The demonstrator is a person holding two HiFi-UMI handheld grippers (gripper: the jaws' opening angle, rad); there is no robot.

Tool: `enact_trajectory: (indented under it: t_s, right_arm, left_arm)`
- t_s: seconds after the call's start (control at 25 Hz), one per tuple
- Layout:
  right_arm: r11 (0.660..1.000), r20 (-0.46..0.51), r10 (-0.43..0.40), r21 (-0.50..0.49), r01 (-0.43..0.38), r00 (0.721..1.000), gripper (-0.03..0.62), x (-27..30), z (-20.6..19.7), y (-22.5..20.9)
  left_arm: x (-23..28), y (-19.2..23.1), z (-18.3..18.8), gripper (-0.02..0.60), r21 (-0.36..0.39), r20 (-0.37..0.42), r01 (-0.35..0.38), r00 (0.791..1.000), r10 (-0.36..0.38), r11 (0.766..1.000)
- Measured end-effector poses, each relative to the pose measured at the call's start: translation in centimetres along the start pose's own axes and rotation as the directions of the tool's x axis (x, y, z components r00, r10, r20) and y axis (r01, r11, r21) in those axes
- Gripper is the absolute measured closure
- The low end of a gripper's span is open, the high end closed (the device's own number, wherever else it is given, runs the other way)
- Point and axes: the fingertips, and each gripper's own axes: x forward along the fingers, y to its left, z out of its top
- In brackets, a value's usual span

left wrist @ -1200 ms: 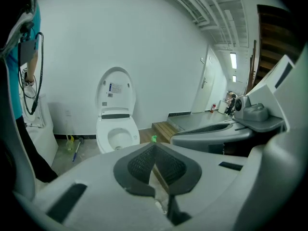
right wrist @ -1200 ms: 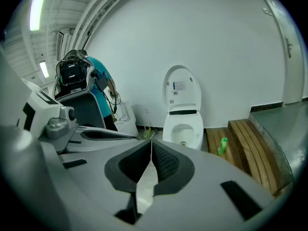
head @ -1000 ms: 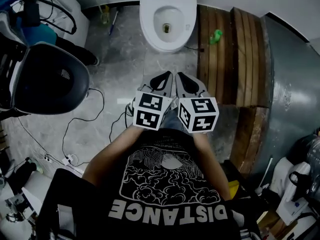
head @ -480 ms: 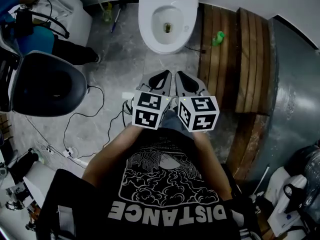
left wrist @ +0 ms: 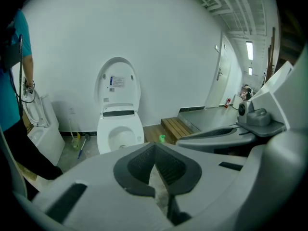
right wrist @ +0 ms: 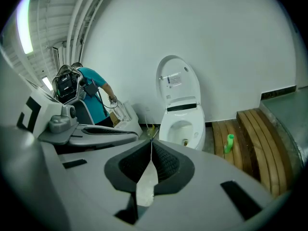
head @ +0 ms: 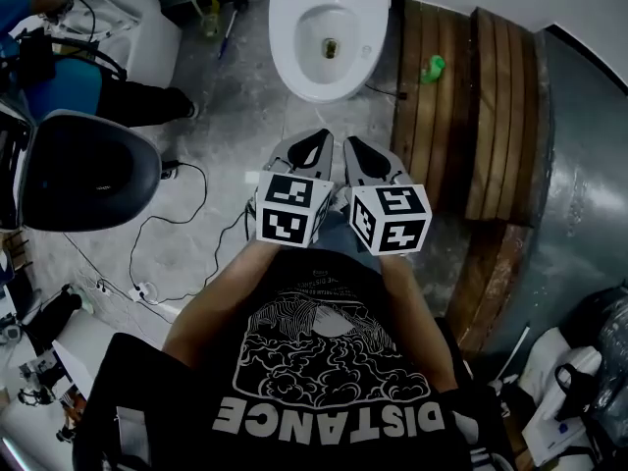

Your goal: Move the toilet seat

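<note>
The toilet seat (head: 330, 86) lies down on the bowl of a white toilet against the white wall, at the top centre of the head view. Its lid (left wrist: 118, 88) stands upright against the wall. The lid carries a blue-and-white label (left wrist: 116, 82); the print is too small to read. The only legible writing is "DISTANCE" in pale capitals on the person's black shirt (head: 334, 415).

Left gripper (head: 316, 143) and right gripper (head: 353, 147) are held side by side above the grey floor (head: 226, 96), well short of the toilet. On both, the fingers are pressed together with nothing between them.

The lid and its label show only in the gripper views. The head view alone looks down into the bowl and takes in the black chair (head: 78, 170) and the loose cables (head: 147, 253). The wooden platform (head: 471, 106) with a green bottle (head: 432, 68) lies right of the toilet. A bystander in a teal shirt (right wrist: 91, 93) stands to the left.

Compared with one second earlier, the toilet sits slightly higher in the head view, and the bystander's legs show more fully. The grippers remain side by side, with their fingers closed.
</note>
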Motion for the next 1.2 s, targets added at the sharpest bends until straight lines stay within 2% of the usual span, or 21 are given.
enact_trajectory:
  t_s: [0.4, 0.68, 0.88, 1.2]
  right_arm:
    - [0.999, -0.021, -0.022, 0.031, 0.023, 1.000, 0.574, 3.6, 0.0, -0.8]
    - [0.997, -0.066, -0.034, 0.064, 0.038, 0.997, 0.574, 8.1, -0.9, -0.5]
    - [0.989, -0.082, -0.048, 0.139, 0.060, 0.995, 0.574, 11.7, -1.5, -1.1]
    - [0.954, -0.076, -0.066, 0.286, 0.086, 0.995, 0.574, 17.2, -3.0, -3.2]
  left_arm:
    - [2.3, 2.9, -1.1, 0.569, -0.037, -0.032, 0.018, 0.999, -0.019, 0.999]
    - [5.3, 6.5, -2.4, 0.569, -0.082, -0.061, 0.070, 0.995, -0.075, 0.994]
    - [8.1, 9.5, -3.3, 0.569, -0.137, -0.067, 0.117, 0.990, -0.127, 0.984]
    - [13.1, 13.1, -6.0, 0.569, -0.232, -0.089, 0.177, 0.975, -0.203, 0.956]
